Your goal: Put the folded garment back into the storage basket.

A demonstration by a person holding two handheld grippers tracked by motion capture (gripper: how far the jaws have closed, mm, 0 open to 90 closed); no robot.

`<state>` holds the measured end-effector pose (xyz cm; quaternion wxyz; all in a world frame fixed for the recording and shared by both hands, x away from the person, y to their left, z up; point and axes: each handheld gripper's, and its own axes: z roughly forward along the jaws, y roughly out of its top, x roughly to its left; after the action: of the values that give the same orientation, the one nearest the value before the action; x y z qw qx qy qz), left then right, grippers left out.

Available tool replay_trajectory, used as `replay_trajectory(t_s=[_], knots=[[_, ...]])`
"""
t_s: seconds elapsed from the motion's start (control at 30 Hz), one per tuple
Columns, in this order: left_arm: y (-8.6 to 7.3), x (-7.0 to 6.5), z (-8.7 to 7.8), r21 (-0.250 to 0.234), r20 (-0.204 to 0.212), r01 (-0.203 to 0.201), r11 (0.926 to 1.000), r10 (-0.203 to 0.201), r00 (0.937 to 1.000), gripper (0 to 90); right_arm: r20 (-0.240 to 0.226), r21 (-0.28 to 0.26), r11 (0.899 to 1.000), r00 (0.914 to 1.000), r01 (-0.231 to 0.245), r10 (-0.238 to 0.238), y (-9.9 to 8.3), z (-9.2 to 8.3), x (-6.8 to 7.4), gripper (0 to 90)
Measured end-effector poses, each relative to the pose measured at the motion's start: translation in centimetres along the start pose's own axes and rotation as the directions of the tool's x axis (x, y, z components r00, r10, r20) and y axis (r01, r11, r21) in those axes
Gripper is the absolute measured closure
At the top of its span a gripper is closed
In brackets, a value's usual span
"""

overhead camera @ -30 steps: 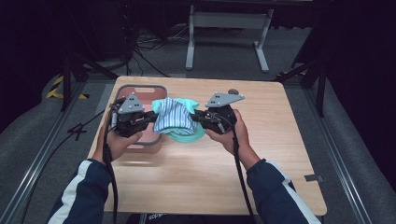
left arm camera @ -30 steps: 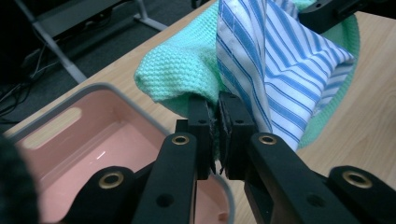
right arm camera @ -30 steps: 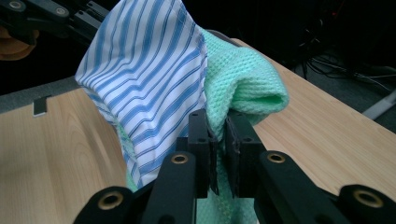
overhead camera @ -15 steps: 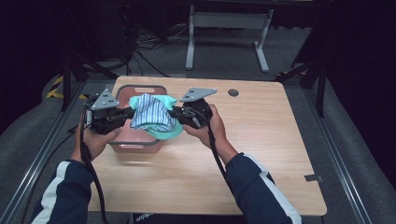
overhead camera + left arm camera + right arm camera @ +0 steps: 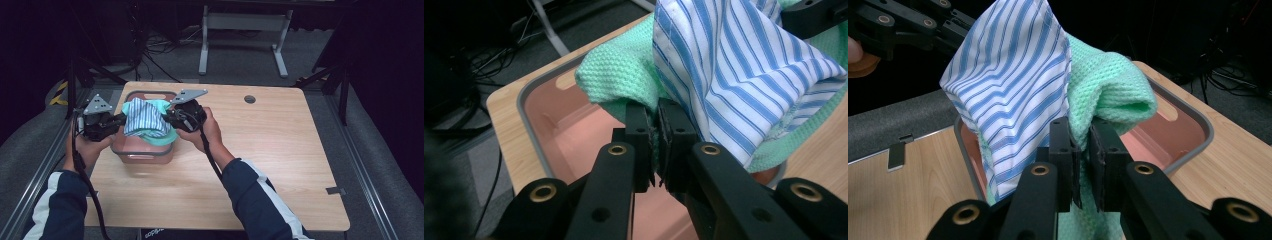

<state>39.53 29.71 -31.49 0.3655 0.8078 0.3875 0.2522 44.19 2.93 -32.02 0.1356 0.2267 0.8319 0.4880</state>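
Both our hands have carried the cloths (image 5: 147,120) leftward, over the bin (image 5: 143,152). Our left gripper (image 5: 657,132) and right gripper (image 5: 1081,150) each pinch them tight. We risk draping fabric over the rim if we let go unevenly. Inside, the bin looks bare.

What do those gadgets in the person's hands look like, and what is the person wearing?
Each gripper, left and right, is black, with brass-ringed pivots, two flat black fingers, a grey three-cornered plate on top and a trailing black cable. The sleeves are dark blue with white stripes.
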Motion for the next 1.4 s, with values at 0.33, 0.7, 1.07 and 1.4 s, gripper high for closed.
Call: replay_trajectory(t_s=[0.33,0.7,1.07,1.4], knots=[[-0.9,1.5,0.7,0.037,-0.04,0.019,0.9991,-0.017,0.999,84.5,-0.015,0.042,0.999,0.9998,-0.009,0.01,0.1,3.2,0.1,81.3],[-1.7,2.0,2.7,0.049,-0.076,0.046,0.9977,-0.042,0.9962,84.5,-0.03,0.074,0.997,0.9989,-0.034,0.036,-1.0,5.8,-0.3,81.2],[-3.0,2.2,4.5,0.1,-0.081,0.067,0.9927,-0.059,0.9949,84.4,-0.028,0.114,0.992,0.9977,-0.059,0.062,-2.4,7.8,-0.7,80.5],[-3.7,1.9,5.6,0.117,-0.076,0.058,0.9914,-0.049,0.9959,84.0,-0.027,0.147,0.987,0.9969,-0.07,0.074,-3.4,8.6,-0.9,79.6]])
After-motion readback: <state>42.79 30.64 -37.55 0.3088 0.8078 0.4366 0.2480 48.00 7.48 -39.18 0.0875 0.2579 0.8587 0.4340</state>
